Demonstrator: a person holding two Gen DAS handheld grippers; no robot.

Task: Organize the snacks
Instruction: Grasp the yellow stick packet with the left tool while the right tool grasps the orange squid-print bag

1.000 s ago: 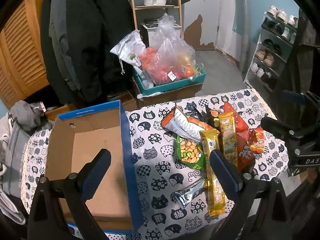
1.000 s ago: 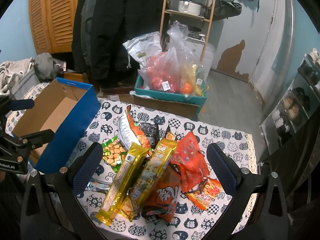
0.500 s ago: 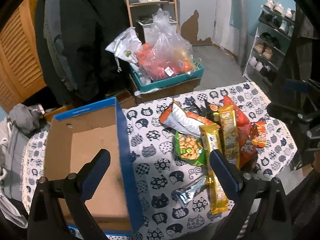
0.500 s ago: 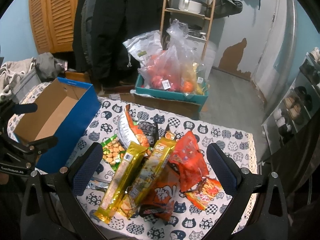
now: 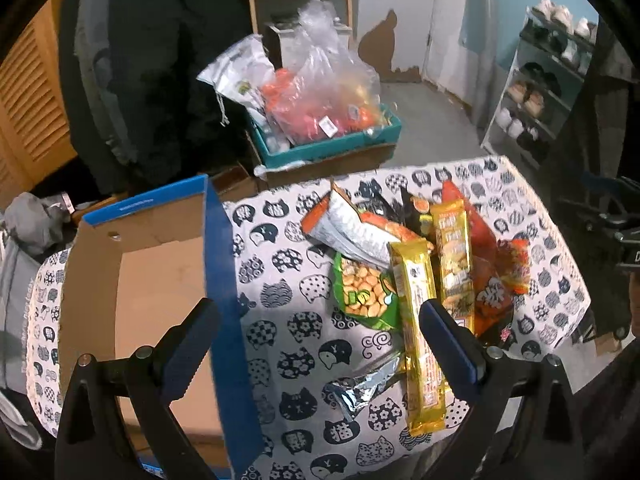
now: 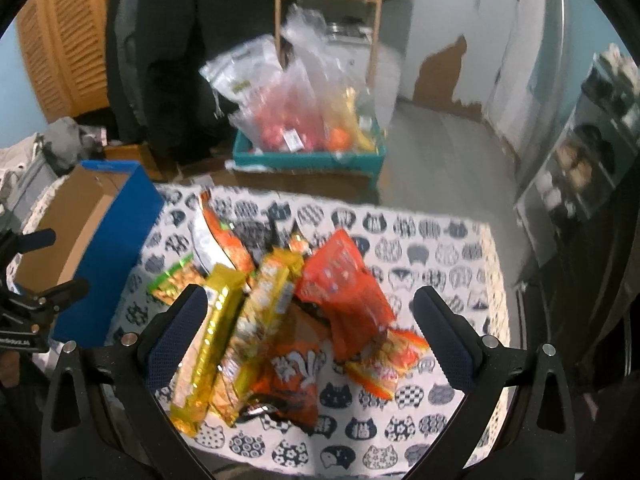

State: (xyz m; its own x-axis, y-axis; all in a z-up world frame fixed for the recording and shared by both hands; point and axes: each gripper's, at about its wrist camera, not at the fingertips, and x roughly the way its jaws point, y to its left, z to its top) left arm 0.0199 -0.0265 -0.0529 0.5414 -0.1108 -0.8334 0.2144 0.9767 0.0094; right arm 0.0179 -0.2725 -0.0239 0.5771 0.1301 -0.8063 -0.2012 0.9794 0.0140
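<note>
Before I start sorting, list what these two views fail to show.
- Blue box floor: near end hidden behind the left gripper, left wrist view.
- Silver wrapper: its far end is tucked under the gold packet.
- Packet print: right wrist view is motion-blurred, so the orange bag cannot be read.
- Black packet: mostly buried in the pile.

Table point(image 5: 280, 304) (cat-print cloth) bears box point(image 5: 160, 280), snacks point(image 5: 416, 272).
</note>
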